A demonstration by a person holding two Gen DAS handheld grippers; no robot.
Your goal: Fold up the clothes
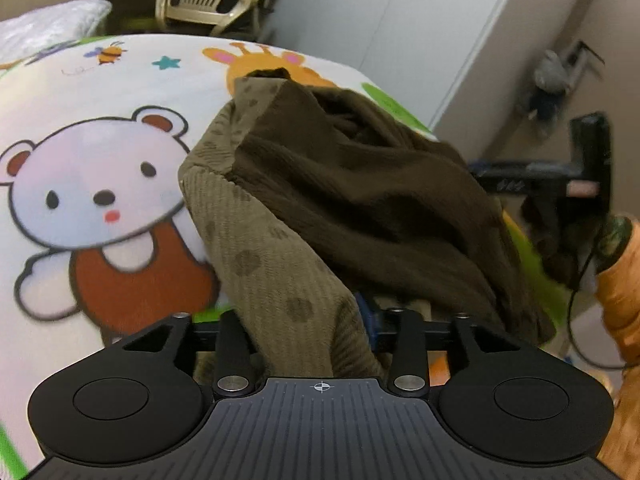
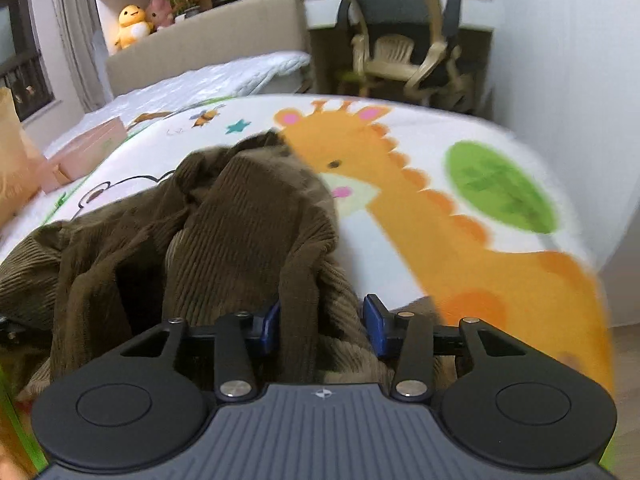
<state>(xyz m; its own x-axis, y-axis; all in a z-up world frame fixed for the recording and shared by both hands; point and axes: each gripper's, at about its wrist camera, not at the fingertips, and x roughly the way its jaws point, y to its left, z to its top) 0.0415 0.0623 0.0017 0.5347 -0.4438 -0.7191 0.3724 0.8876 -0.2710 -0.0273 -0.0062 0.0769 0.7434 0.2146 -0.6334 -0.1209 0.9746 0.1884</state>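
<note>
The garment (image 1: pixel 352 200), brown corduroy with a lighter dotted lining, hangs bunched between the two grippers above the bed (image 1: pixel 80 92), its far folds resting on the cartoon sheet ahead of the fingers. It looks like an early stage: the cloth is gathered, not yet spread flat. To do this step well, the person should probably draw the grippers apart until the held edge goes taut, then lay the cloth down smoothly before any fold.

The left gripper (image 1: pixel 320 320) holds a band of lining that runs down between its fingers, so it appears pinched on cloth, though the pads are mostly hidden. The right gripper (image 2: pixel 322 320) has blue pads (image 2: pixel 376 320) set apart with thick corduroy bunched between them. Both grippers point forward over the bed, roughly level.
</note>
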